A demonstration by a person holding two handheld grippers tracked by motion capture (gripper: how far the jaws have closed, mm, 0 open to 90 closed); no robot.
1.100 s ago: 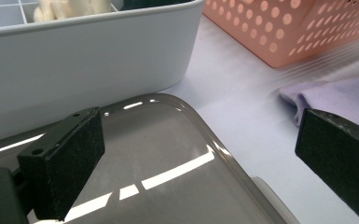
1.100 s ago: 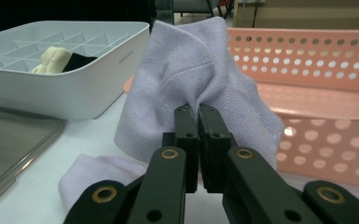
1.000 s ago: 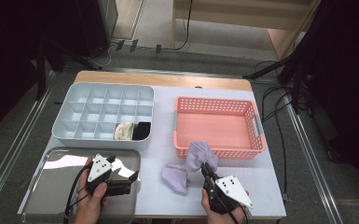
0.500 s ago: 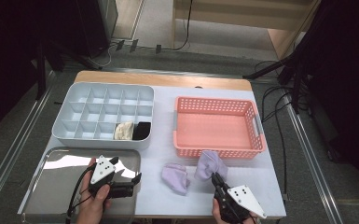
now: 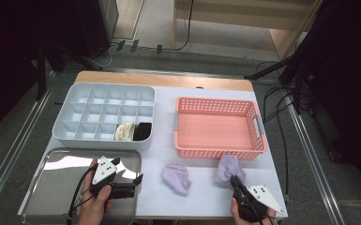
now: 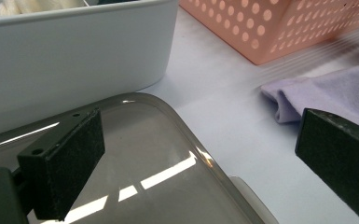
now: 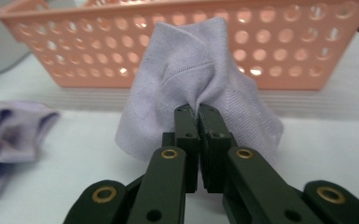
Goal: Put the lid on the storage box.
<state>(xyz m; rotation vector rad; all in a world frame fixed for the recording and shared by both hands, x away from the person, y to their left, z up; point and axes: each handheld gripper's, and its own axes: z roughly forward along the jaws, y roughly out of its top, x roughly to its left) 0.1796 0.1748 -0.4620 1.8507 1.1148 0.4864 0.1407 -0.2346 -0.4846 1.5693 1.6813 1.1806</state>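
My right gripper [image 5: 235, 179] [image 7: 198, 109] is shut on a lilac sock [image 5: 227, 167] [image 7: 200, 74], pinching a fold of it just in front of the pink basket [image 5: 215, 152] [image 7: 279, 74]. A second lilac sock [image 5: 177, 178] [image 7: 4, 135] [image 6: 326, 91] lies crumpled on the white table to its left. My left gripper [image 5: 132, 178] [image 6: 200, 154] is open over the right edge of the steel tray [image 5: 61, 192] [image 6: 158, 154], with nothing between its pads, pointing toward that second sock.
A grey compartment box [image 5: 75, 133] [image 6: 74, 56] stands behind the tray, with a cream sock [image 5: 124, 131] and a black sock [image 5: 142, 131] in its front cells. The pink basket is bare inside. The table's front edge runs close under both hands.
My right gripper has carried its lilac sock rightward and toward the near edge, lowering it in front of the basket. The left gripper has stayed where it was.
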